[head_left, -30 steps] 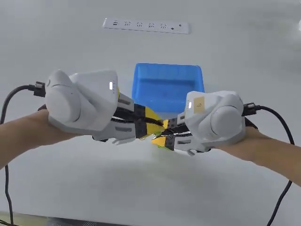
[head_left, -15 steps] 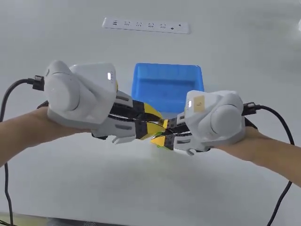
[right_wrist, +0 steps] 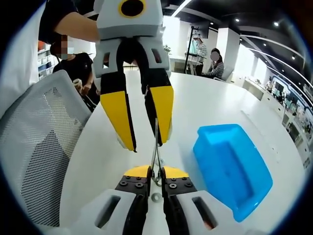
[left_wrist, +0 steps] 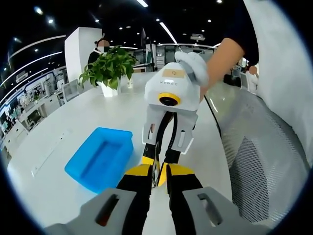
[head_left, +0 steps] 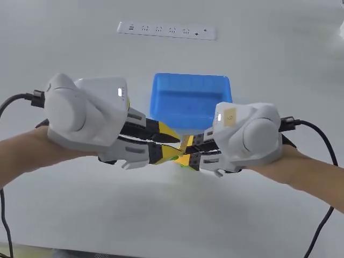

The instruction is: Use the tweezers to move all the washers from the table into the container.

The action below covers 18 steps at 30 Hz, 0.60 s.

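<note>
Tweezers (right_wrist: 156, 143), held at mid-table (head_left: 172, 215), just near of the blue container (head_left: 191, 78).
Right gripper (right_wrist: 155, 172): jaws clamped on the tweezers. Left gripper (left_wrist: 157, 172): jaws spread either side of the tweezers' free end. One small ring (right_wrist: 155, 197), seemingly a washer, lies on the table under the right gripper.

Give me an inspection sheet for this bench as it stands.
Surface: white table.
Job's things: tweezers reach from the right jaws toward the left ones. The blue container is beyond the grippers, with no washers made out inside. A small ring, likely a washer, lies on the table under the right jaws.
Clutter: power strip at the far side.
Grippers: right gripper is shut on the tweezers. Left gripper is open, jaws either side of the tweezers' tip.
Cables: cables, one from each gripper's rear.
Surroundings: plant, mesh chair, people in an open office.
</note>
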Available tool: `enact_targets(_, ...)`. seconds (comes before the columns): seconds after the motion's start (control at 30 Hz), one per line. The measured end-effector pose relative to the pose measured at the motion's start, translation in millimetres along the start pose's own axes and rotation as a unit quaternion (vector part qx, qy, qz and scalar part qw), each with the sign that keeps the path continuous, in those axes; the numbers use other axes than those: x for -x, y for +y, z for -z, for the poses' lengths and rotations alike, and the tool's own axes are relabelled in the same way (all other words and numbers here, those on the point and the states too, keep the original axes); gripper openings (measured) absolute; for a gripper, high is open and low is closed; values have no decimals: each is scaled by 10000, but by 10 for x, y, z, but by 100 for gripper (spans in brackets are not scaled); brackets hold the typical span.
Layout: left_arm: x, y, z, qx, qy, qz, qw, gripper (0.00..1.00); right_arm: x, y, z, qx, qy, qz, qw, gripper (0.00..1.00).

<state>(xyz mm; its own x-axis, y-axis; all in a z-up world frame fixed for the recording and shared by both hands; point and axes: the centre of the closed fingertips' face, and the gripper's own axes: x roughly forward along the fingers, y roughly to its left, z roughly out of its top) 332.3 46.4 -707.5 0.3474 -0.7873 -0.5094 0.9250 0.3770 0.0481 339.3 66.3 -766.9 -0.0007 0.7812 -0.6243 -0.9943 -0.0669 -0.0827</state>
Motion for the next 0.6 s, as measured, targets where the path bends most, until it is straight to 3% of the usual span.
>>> enact_targets(0.2, 107, 7, 0, 180, -106, -131, 9997, 24, 80, -9, -32, -75, -12, 36, 10000, 9)
enact_targets(0.4, 176, -11, 106, 331, 17, -255, 9991, 30, 130, 17, -98, -50, -51, -27, 10000, 9)
enact_targets(0.5, 207, -44, 105, 720, -121, -257, 9970, 34, 166, 2, -147, -32, -77, -22, 10000, 9)
enact_targets(0.6, 249, -62, 149, 708, -78, -318, 9970, 39, 217, -9, -203, -11, -94, -31, 10000, 9)
